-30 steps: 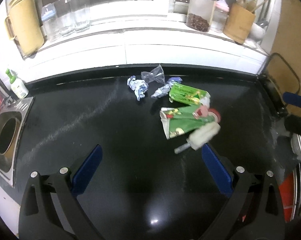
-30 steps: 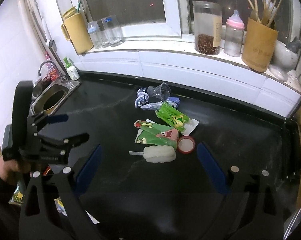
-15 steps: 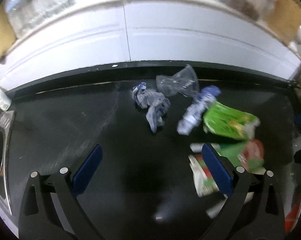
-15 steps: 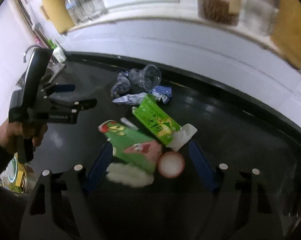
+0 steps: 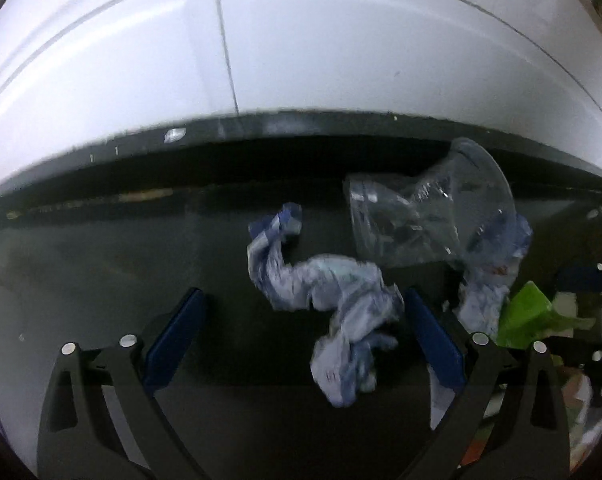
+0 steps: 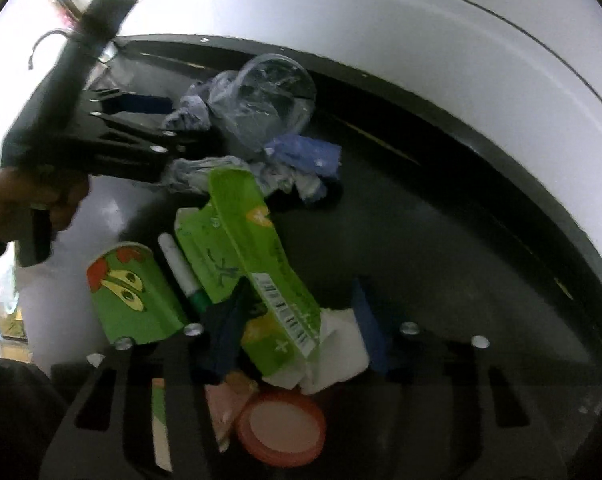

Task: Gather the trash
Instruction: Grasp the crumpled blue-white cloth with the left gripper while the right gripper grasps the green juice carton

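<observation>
A glossy black worktop [image 5: 101,264] runs up to a wall of smooth white tiles [image 5: 341,52], and the trash lies clustered near that wall. Largest is a flattened green carton [image 6: 257,264] of creased, printed card with a barcode on one edge; its lower end rests over a crumpled white paper napkin [image 6: 341,356]. Just left lies a second green wrapper [image 6: 129,292], curled, with a cartoon face, and a white-and-green pen-shaped stick [image 6: 181,268] between the two. A crushed clear plastic cup [image 5: 425,216] lies on its side by the wall, touching a twisted blue-and-white wrapper [image 5: 333,300] and a second crumpled blue wrapper [image 6: 301,156]. A round pink lid [image 6: 281,428] sits nearest the right camera.

The left tongs [image 5: 301,320] are spread wide, their blue pads on either side of the twisted wrapper; the right pad sits just beside it, the left pad well apart. The right tongs [image 6: 301,324] have just been closing and stand partly open around the carton's lower end and the napkin; motion blur hides whether the pads press.
</observation>
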A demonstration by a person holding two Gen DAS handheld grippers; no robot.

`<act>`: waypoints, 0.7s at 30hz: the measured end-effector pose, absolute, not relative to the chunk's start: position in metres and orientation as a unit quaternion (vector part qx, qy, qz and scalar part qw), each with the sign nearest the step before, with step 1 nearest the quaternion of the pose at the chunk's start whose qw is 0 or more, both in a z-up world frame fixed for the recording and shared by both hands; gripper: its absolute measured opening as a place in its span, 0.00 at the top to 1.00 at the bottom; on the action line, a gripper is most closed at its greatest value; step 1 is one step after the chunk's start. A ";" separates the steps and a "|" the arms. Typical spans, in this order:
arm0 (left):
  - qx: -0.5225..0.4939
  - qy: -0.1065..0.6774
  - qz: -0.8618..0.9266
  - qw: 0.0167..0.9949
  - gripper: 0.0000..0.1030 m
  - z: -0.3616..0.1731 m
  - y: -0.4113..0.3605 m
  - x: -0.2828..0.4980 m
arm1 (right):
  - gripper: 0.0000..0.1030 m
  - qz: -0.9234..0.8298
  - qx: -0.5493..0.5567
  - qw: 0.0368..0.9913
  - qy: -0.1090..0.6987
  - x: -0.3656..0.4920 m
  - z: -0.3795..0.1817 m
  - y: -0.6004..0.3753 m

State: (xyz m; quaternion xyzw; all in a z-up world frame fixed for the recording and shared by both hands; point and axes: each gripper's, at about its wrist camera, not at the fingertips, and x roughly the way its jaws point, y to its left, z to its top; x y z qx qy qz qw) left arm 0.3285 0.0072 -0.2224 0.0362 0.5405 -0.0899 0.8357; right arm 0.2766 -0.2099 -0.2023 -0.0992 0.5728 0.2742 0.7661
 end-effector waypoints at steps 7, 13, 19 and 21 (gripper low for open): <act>0.049 0.525 -0.118 0.841 0.59 -0.210 -0.004 0.325 | 0.92 0.293 -0.093 0.766 0.564 0.267 -0.187 -0.205; 0.048 0.505 -0.111 0.855 0.61 -0.175 0.003 0.306 | 0.93 0.280 -0.086 0.792 0.535 0.250 -0.149 -0.210; 0.045 0.477 -0.097 0.872 0.61 -0.122 0.012 0.260 | 0.93 0.253 -0.079 0.825 0.499 0.221 -0.101 -0.221; 0.045 0.472 -0.092 0.876 0.61 -0.108 0.014 0.238 | 0.93 0.247 -0.077 0.832 0.491 0.208 -0.089 -0.222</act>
